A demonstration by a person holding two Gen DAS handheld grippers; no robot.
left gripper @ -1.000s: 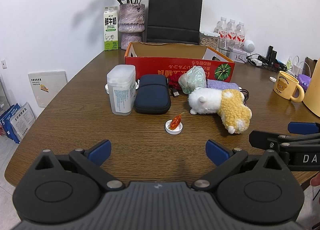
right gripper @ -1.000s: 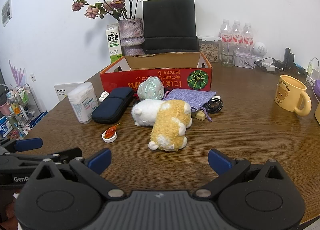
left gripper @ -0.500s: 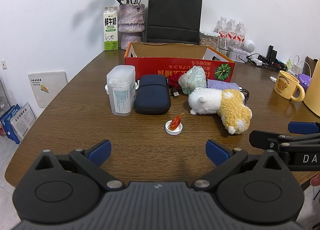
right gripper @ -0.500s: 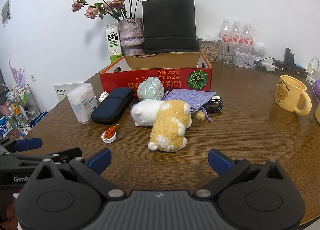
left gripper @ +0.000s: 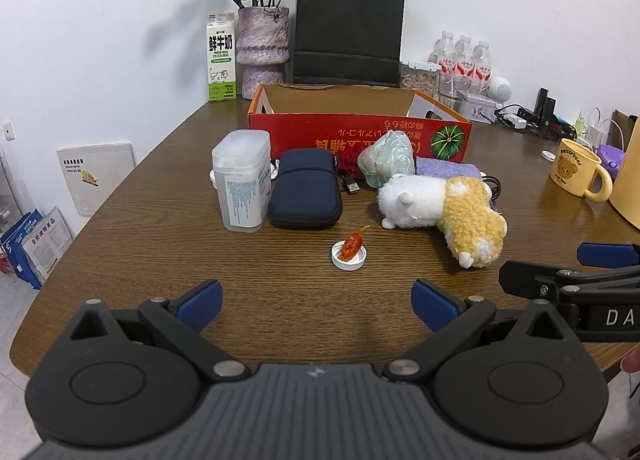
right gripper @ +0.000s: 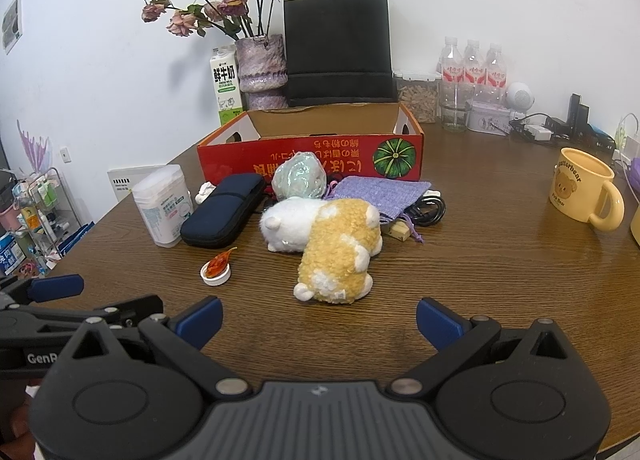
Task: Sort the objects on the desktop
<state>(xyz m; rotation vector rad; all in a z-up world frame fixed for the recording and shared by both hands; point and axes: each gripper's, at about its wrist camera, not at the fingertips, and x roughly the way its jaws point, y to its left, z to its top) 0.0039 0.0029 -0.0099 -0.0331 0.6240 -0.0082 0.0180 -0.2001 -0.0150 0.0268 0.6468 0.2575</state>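
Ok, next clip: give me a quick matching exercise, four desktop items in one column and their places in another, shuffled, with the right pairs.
Items:
1. plush toy
2. white cap
3. navy case
4. yellow mug

Places:
A. far right of the table, apart from the cluster
B. just right of the clear plastic container
C. alone on bare wood, nearest the left hand-held gripper
D. lying in front of the purple pouch

Pairs: 1-D, 2-C, 3-B, 4-A

Red box [left gripper: 360, 136] interior hidden by front wall; black cable [right gripper: 430, 210] partly under purple pouch [right gripper: 380, 192]
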